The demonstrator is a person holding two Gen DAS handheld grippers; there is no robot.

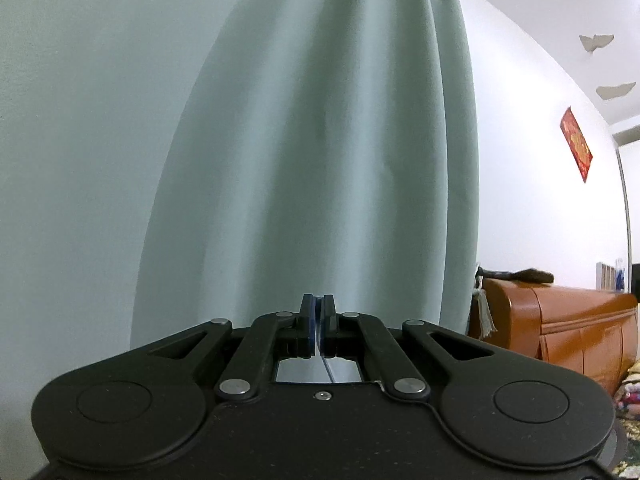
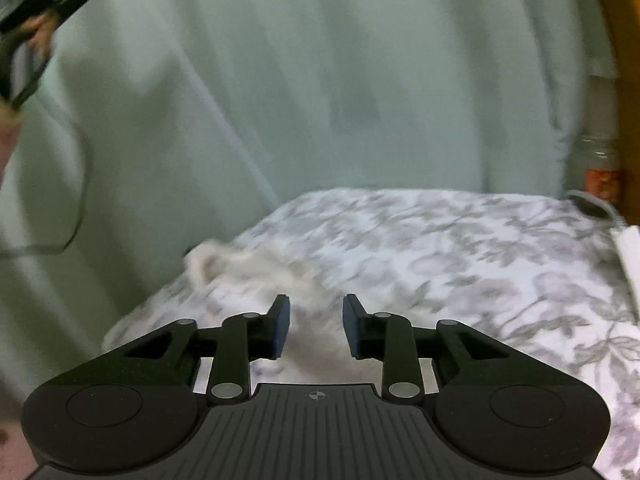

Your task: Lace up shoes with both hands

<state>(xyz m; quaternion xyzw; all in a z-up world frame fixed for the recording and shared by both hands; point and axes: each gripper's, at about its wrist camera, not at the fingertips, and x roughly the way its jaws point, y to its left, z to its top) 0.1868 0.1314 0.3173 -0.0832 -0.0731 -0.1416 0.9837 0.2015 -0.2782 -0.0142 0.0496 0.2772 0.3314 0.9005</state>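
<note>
Right wrist view blurred; shoe (image 2: 256, 276) indistinct.

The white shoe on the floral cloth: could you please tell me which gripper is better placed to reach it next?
Right, probably. The right gripper is open, directly over the blurred white shoe on the floral cloth; the left gripper is shut, raised, facing only the curtain.
</note>
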